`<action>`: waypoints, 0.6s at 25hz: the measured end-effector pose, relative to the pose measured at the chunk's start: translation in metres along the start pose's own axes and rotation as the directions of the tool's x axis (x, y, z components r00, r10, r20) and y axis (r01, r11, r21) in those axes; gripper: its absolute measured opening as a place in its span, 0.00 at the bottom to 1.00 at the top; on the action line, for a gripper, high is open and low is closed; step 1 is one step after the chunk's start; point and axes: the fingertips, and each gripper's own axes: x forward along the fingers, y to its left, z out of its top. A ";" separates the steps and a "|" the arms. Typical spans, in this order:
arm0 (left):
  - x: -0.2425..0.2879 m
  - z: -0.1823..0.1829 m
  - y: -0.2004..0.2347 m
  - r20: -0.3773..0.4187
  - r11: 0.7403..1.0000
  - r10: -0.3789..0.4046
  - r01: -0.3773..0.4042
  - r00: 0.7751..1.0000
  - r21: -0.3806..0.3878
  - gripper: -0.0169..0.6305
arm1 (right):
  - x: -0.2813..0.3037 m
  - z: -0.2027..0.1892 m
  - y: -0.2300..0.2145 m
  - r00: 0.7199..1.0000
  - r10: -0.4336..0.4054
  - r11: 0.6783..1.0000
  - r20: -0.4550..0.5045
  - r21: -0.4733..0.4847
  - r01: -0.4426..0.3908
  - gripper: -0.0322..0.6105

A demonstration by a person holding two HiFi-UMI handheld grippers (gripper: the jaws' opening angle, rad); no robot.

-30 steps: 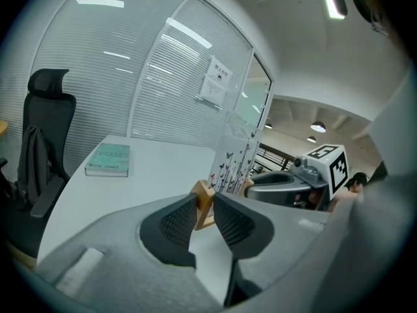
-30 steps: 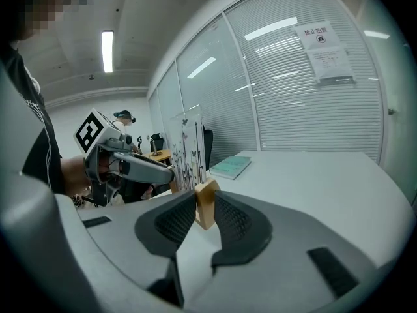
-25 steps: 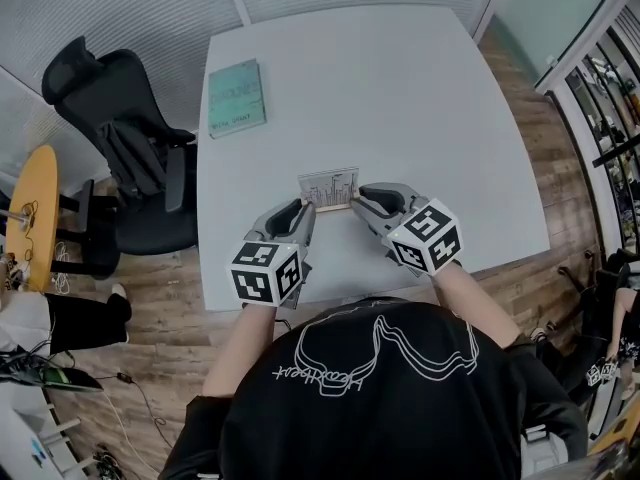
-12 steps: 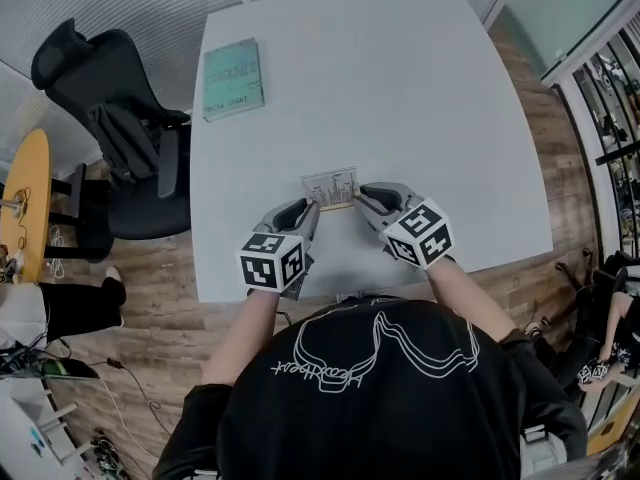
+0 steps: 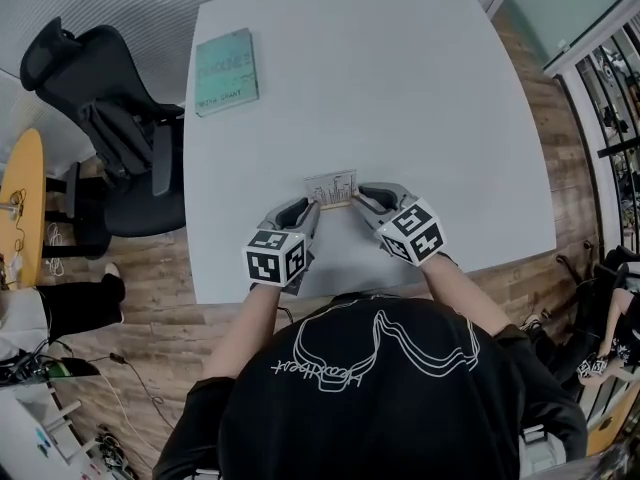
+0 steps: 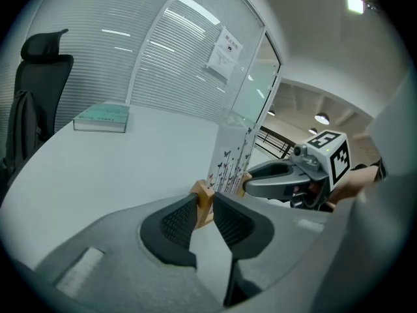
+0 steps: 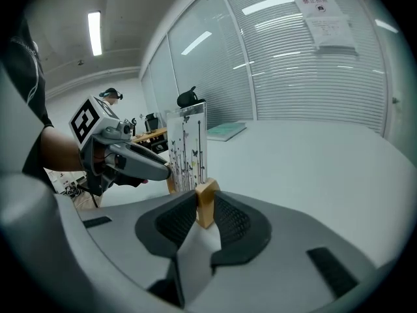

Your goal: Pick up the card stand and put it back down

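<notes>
Table (image 5: 420,98), white and square, extends ahead of both grippers and spreads below them. Office chair (image 5: 105,133), black, stands beyond the table's edge, well to the left of the left gripper (image 5: 308,209). Book (image 5: 225,71), teal, lies flat near the far left corner of the table, well ahead of the left gripper and well apart from it.

Left gripper: points forward and down, angled inward toward the right gripper (image 5: 361,197). Its jaws are partly closed. The ribbed pads (image 6: 177,222) press on the left end of the wooden base (image 6: 203,201) of the card stand (image 5: 331,187). Nothing else sits between these jaws.

Right gripper: points forward and down, angled inward as a mirror of the left one. Its jaws are partly closed to a similar width. Its pads clamp the right end of the same wooden base.

Card stand: spans the gap between the two sets of fingertips, gripped at both ends, over the near part of the table. It is upright and level from end to end. Whether the base touches the tabletop cannot be told.

Card (image 7: 187,145): a clear panel printed with thin stems and butterflies. It rises upright from the base, just ahead of each gripper's fingertips and clear of the pads.
</notes>
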 end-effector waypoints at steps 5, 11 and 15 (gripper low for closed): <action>0.006 -0.011 0.009 -0.024 1.000 0.003 -0.002 1.000 0.017 0.16 | 0.013 -0.009 -0.002 0.999 -0.017 1.000 -0.036 -0.027 0.016 0.18; 0.008 -0.014 0.010 -0.033 1.000 0.005 -0.005 0.999 0.008 0.16 | 0.015 -0.012 -0.001 0.999 -0.015 1.000 -0.042 -0.022 0.014 0.18; 0.009 -0.014 0.013 -0.028 1.000 0.004 -0.003 1.000 0.013 0.16 | 0.017 -0.012 -0.002 0.999 -0.017 1.000 -0.040 -0.004 0.017 0.19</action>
